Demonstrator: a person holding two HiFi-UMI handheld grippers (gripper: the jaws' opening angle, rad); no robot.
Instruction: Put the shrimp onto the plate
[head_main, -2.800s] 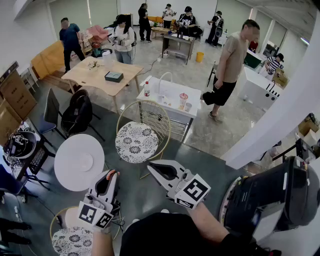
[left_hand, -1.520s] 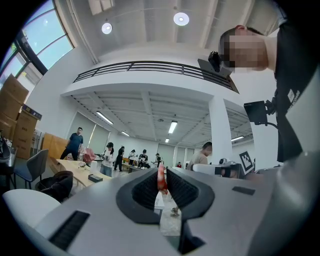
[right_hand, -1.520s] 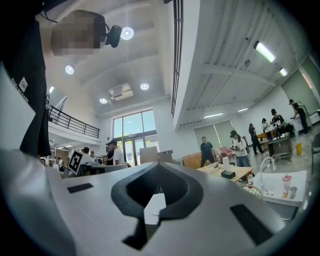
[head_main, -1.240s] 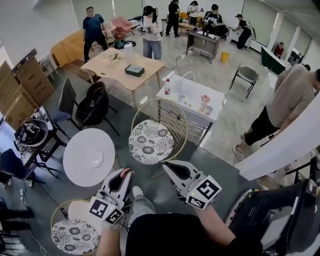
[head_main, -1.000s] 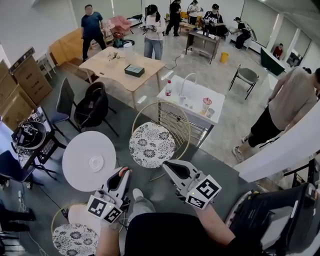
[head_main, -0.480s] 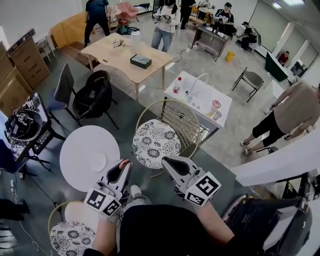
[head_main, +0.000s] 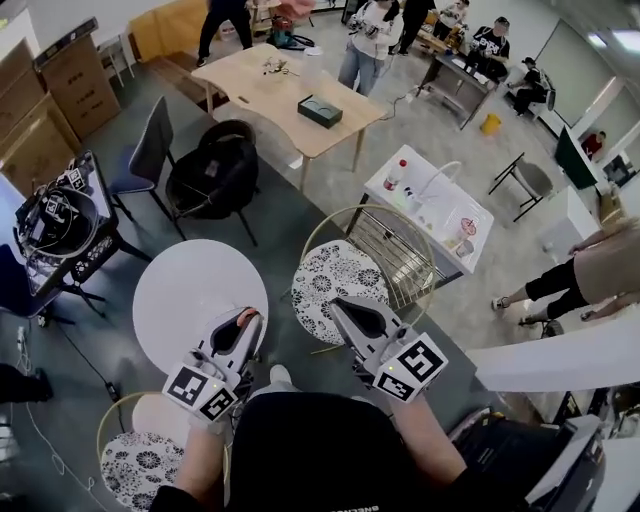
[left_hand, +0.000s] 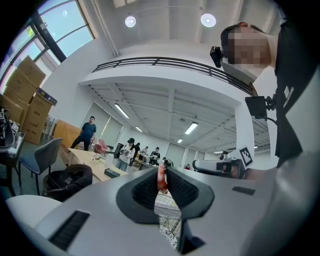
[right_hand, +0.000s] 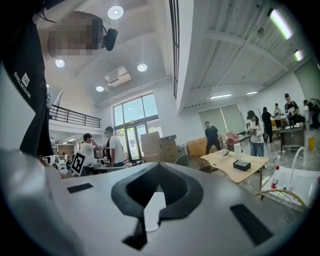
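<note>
L tool (head_main: 246, 322) was clamped narrow on the shrimp (left_hand: 161, 180). In the left gripper view the pink-orange shrimp stood upright betw. the ribbed pads (left_hand: 176, 188) at the very tip, pressed from both sides. In the head view it showed as an orange spot at that tool's tip, over the near-right part of the round white worktop (head_main: 175, 290). How high above the surface, couldn't tell.

R tool (head_main: 343, 304) was closed, tips together, nothing betw. them. It hung just right of the round worktop, past its edge & above the dark floor (head_main: 290, 370). It was level w/ the L tool & apart from it. Both tools pointed away from the person.

Round that worktop:
- Just right of it stood a gold wire chair (head_main: 345, 285) w/ a black-and-white patterned seat.
- On its near side, by the person's left arm, was a second patterned seat (head_main: 140, 470).
- Beyond it, a black backpack (head_main: 215, 170) sat on a dark chair.
- Farther beyond stood a pale wooden worktop (head_main: 285, 90) w/ a dark box (head_main: 320, 110) on it.
- Left of it stood a black cart (head_main: 60, 220) loaded w/ gear.
- Beyond & to the right, a small white worktop (head_main: 435, 205) carried a red-capped bottle (head_main: 394, 175) & a cup (head_main: 466, 226).
- Several people stood well beyond it, at the far side of the room.
</note>
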